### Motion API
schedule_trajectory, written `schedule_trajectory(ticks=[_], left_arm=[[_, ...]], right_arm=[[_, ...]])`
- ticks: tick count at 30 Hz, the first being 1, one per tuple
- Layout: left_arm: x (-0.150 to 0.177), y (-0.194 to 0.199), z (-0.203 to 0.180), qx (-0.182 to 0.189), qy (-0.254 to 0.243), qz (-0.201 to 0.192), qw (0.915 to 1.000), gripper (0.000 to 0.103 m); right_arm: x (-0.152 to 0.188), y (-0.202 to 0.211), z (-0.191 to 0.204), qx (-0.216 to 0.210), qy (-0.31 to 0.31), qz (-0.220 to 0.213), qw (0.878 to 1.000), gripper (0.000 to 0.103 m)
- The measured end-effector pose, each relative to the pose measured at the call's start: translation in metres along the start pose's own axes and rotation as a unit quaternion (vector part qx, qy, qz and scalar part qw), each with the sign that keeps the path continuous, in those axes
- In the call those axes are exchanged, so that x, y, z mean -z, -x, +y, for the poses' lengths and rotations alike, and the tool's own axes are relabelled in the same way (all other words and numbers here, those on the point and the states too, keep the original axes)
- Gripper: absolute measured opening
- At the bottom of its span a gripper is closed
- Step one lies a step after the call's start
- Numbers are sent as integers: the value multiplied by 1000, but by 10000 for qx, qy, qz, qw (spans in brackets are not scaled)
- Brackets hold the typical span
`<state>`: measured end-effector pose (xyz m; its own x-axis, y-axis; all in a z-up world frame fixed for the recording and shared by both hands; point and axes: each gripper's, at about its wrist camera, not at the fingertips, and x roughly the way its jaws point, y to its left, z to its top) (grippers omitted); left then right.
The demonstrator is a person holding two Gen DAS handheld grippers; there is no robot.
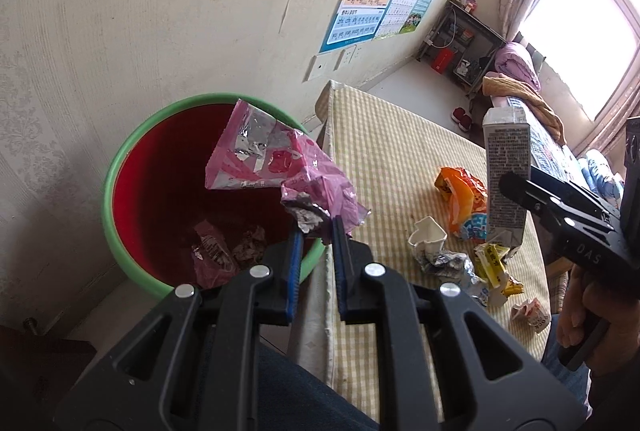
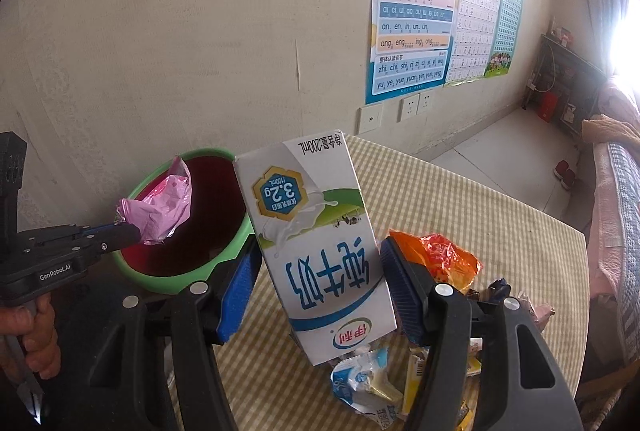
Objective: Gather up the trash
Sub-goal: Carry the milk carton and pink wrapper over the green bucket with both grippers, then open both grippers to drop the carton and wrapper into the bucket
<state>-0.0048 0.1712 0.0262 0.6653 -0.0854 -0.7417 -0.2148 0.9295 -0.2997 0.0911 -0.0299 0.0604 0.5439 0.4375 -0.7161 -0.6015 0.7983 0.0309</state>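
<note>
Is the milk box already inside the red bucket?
No, the milk box is clamped in the right gripper above the checked table, beside the red bucket.

My left wrist view sits just behind the left gripper (image 1: 316,227), angled downward, close over the green-rimmed bin (image 1: 120,167) at ten o'clock, with the checked table (image 1: 384,151) running to two o'clock. My right wrist view sits behind the right gripper (image 2: 320,271), also angled downward, close over the same table (image 2: 460,199), bin (image 2: 240,231) at ten o'clock. Both share the bin, the table, the wall charts (image 1: 360,11) (image 2: 412,31), and each sees the other gripper.
</note>
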Motion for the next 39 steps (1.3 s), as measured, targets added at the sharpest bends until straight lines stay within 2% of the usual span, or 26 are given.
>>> schedule_trajectory(ticks=[7,16,31,32,33,34,35,37,39], left_arm=[[0,7,32,-109,150,-27,9998,14],[-1,11,64,-74,258,-15,9996,14],[-3,5,87,17,345,11,9994,17],[-3,4,89,6,367,13,9993,23],[-2,4,91,-6,400,16,9992,42],[-1,5,93,-3,437,-14,9990,56],[0,6,94,-7,460,-43,9989,60],[1,6,95,-41,470,-33,9989,75],[3,6,96,-54,491,-46,9988,83]], right_arm=[[-21,-19,36,-283,147,61,9995,60],[-41,-46,83,-676,320,88,9972,60],[-59,-84,117,-918,246,283,9951,62],[-60,-87,117,-949,208,314,9948,62],[-61,-88,117,-963,174,334,9946,66],[-61,-89,117,-970,159,342,9946,70],[-61,-90,118,-987,159,334,9944,73],[-61,-91,119,-993,169,335,9944,78],[-60,-91,118,-978,142,329,9946,84]])
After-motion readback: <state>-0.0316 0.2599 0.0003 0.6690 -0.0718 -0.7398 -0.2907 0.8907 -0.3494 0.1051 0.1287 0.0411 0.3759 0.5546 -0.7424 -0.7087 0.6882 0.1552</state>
